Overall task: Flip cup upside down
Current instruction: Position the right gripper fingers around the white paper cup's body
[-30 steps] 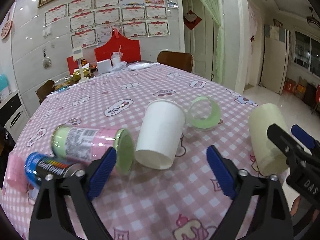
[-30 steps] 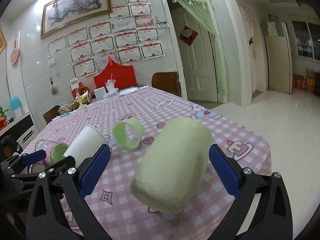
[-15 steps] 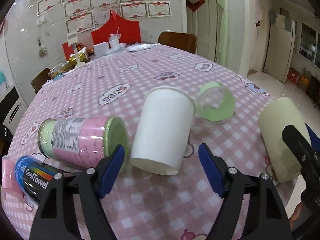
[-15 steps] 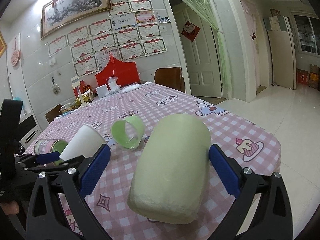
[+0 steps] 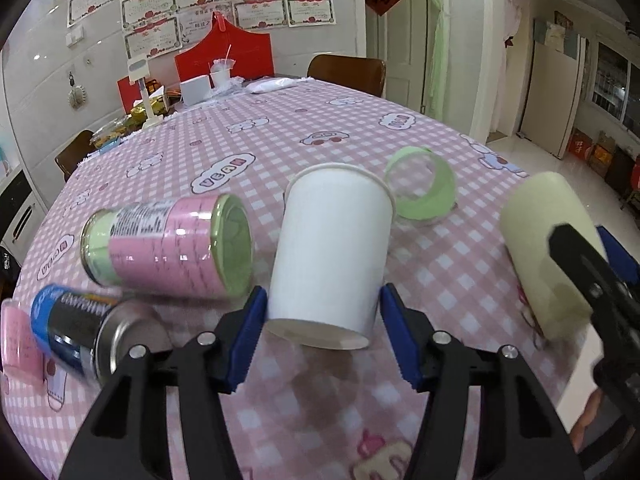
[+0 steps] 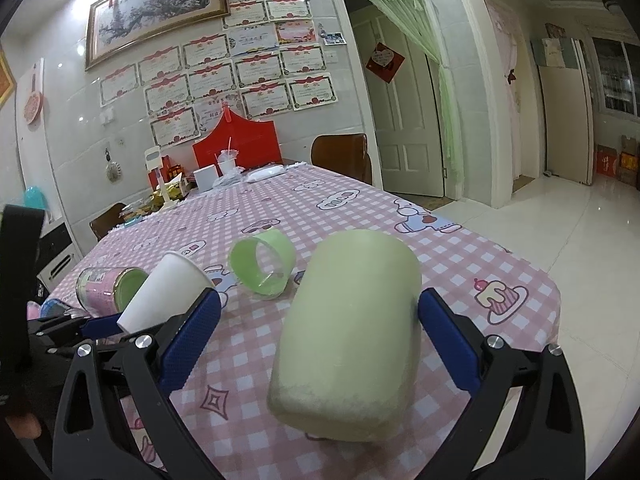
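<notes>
A white paper cup (image 5: 332, 256) lies on its side on the pink checked tablecloth, its base towards me. My left gripper (image 5: 322, 334) is open, its blue pads on either side of the cup's base end, close to it. The cup also shows in the right wrist view (image 6: 166, 298). A pale yellow-green cup (image 6: 352, 336) lies on its side near the table's right edge. My right gripper (image 6: 316, 336) is open and straddles it without touching. That cup and the right gripper also show in the left wrist view (image 5: 548, 248).
A pink-labelled can (image 5: 168, 244) and a blue spray can (image 5: 80, 324) lie to the left of the white cup. A clear green-rimmed cup (image 5: 420, 188) lies behind it. The table edge (image 6: 532, 360) is close on the right. Boxes and a chair stand at the far end.
My left gripper has moved forward and narrowed around the white cup's base end. My right gripper has stayed astride the yellow-green cup, which has shifted slightly.
</notes>
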### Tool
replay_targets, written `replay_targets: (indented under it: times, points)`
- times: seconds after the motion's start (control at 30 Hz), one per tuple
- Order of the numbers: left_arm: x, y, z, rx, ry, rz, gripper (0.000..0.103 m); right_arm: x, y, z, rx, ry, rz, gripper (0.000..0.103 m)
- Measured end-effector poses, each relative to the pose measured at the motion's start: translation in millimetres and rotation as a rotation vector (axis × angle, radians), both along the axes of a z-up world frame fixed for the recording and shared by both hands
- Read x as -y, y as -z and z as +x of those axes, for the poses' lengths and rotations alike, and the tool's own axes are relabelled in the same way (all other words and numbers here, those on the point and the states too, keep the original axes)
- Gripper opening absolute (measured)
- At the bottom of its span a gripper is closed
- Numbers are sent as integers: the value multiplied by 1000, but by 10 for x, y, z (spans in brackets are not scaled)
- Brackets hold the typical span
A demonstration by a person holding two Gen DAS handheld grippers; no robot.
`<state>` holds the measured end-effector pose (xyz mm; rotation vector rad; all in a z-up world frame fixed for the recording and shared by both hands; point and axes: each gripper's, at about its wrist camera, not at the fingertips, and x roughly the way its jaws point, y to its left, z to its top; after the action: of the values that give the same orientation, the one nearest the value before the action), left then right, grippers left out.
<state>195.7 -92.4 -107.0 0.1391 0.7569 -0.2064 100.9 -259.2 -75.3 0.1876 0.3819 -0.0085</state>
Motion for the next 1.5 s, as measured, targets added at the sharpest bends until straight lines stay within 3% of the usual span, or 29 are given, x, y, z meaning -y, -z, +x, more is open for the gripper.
replay_targets:
  times: [0.53, 1.13, 1.2, 1.23, 1.5]
  points:
    - [-439, 9, -831, -2, -10, -60, 59, -488, -81, -309, 30, -43, -109, 95]
    - [-652, 50, -912, 20, -21, -136, 59, -712, -94, -348, 39, -59, -144, 95]
    - [-664, 38, -920, 21, -25, -139, 64, -719, -90, -354, 40, -64, -135, 95]
    - [-670, 28, -930, 23, -26, -140, 71, -725, -97, -360, 40, -66, -133, 95]
    - [-772, -59, -1013, 46, -23, -175, 72, -756, -115, -373, 36, -82, -117, 95]
